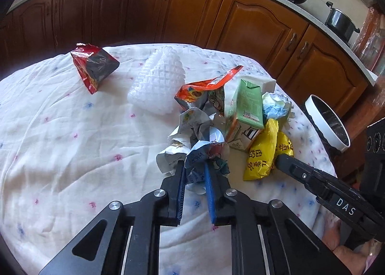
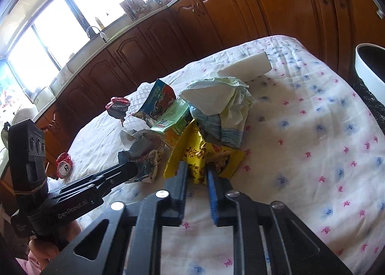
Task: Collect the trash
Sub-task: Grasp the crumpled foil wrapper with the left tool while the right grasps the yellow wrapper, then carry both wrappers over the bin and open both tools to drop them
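A heap of trash lies on the white flowered tablecloth point(image 1: 72, 130). My left gripper point(image 1: 195, 166) is shut on a crumpled white and blue wrapper point(image 1: 192, 135) at the near side of the heap. To its right, my right gripper point(image 2: 197, 166) is shut on the near edge of a yellow snack packet point(image 2: 204, 152). In the left wrist view the right gripper point(image 1: 280, 158) comes in from the right onto the yellow packet point(image 1: 262, 154). Behind these lie a green carton point(image 1: 247, 111), an orange snack bag point(image 1: 202, 89) and crumpled paper point(image 2: 223, 104).
A red snack bag point(image 1: 93, 68) and white foam netting point(image 1: 158, 82) lie further left. A white foam block point(image 2: 245, 65) sits at the far edge. A crushed red can point(image 2: 64, 165) lies at the left. A white-rimmed bin point(image 1: 327, 123) with a black liner stands off the table's right side. Wooden cabinets point(image 1: 192, 10) run behind.
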Available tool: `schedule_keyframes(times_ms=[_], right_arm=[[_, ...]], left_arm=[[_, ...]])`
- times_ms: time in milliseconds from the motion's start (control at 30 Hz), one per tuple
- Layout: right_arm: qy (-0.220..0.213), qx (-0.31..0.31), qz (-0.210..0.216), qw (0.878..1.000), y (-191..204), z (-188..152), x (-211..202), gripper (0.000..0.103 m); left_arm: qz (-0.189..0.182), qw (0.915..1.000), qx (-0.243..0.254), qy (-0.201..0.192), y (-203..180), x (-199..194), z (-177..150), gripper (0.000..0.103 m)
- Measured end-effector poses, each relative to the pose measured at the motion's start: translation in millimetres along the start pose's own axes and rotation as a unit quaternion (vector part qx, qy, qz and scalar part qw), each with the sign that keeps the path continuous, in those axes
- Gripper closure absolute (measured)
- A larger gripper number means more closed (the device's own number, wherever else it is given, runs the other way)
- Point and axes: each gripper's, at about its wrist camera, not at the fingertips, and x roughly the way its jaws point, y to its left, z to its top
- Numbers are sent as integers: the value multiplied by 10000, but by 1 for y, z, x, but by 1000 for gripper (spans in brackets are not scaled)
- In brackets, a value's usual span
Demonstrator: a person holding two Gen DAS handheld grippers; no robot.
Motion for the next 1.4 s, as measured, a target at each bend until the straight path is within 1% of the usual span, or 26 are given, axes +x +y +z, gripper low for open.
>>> schedule_keyframes(times_ms=[33, 133, 400, 633, 967, 1400], right_arm=[[-26, -22, -3, 10000, 1, -1, -2, 97], [-75, -35, 65, 9999, 2, -4, -10, 100], [-304, -112, 108, 9994, 3, -7, -44, 101], [-551, -42, -88, 9984, -9, -10, -70, 101], [-827, 188, -410, 9955, -43, -11, -101, 101], [-1206, 591, -855, 9872, -102, -2, -141, 101]], left_arm=[[-22, 10000, 42, -44, -1, -1, 0, 95], [-77, 9998, 80, -139, -4, -9, 0, 99], [-199, 9991, 165, -347, -15, -39, -12, 100], [-384, 9976, 429, -375, -43, -49, -16, 100], [-681, 9945, 713, -340, -85, -43, -10, 100], [-984, 9886, 1091, -314, -147, -16, 4, 100]])
